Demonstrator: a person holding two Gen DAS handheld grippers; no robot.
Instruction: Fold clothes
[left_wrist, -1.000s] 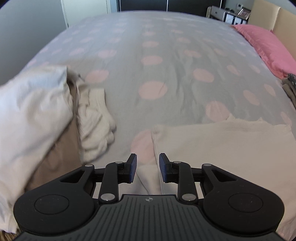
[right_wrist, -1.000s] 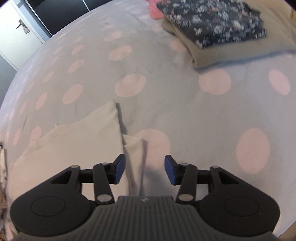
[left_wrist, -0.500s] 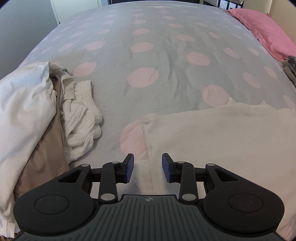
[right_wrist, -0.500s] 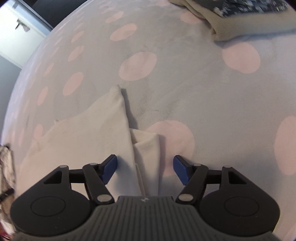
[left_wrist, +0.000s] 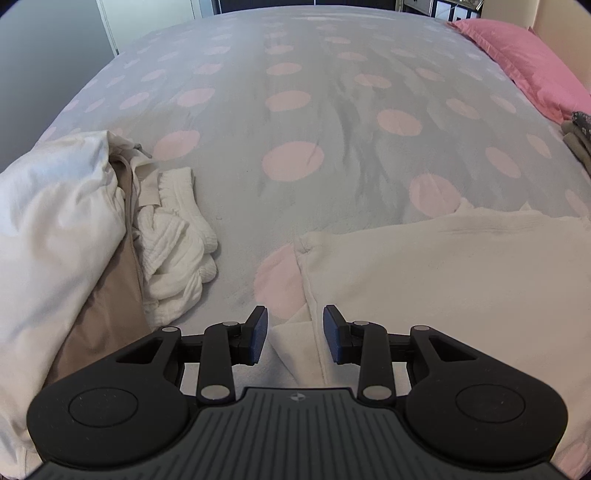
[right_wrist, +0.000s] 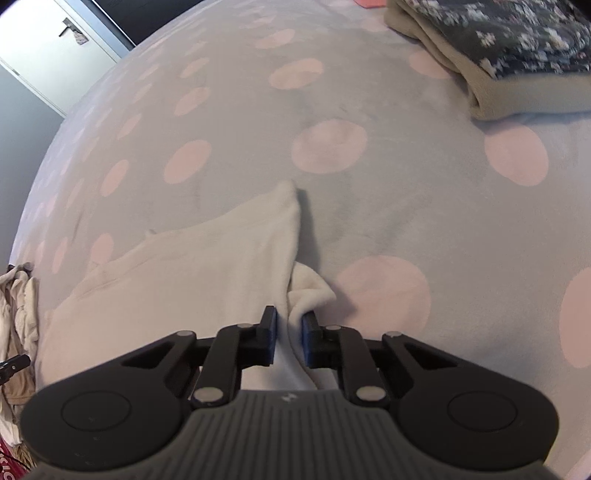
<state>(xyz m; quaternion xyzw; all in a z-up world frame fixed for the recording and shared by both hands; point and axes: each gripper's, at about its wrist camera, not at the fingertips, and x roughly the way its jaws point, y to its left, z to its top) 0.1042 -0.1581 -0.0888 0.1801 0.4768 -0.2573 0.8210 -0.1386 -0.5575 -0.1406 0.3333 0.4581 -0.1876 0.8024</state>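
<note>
A cream fleece garment (left_wrist: 443, 280) lies flat on the dotted bedspread (left_wrist: 295, 110). Its left edge runs down between the fingers of my left gripper (left_wrist: 295, 321), which stands open with the pads clear of the cloth. In the right wrist view the same garment (right_wrist: 192, 280) ends in a raised corner. My right gripper (right_wrist: 289, 325) is closing its jaws on the garment's right edge, and a bunched fold of fleece fills the narrow gap between the blue pads.
A heap of unfolded white and tan clothes (left_wrist: 55, 229) sits at the left, with a ribbed white piece (left_wrist: 177, 251) beside it. A folded stack topped by dark floral fabric (right_wrist: 517, 62) lies at the far right. A pink pillow (left_wrist: 524, 62) lies at the head of the bed.
The right gripper's jaws went from wide apart to nearly together on the garment's edge, pulling the fleece into a fold. The left gripper's jaws widened slightly and the view shifted a little.
</note>
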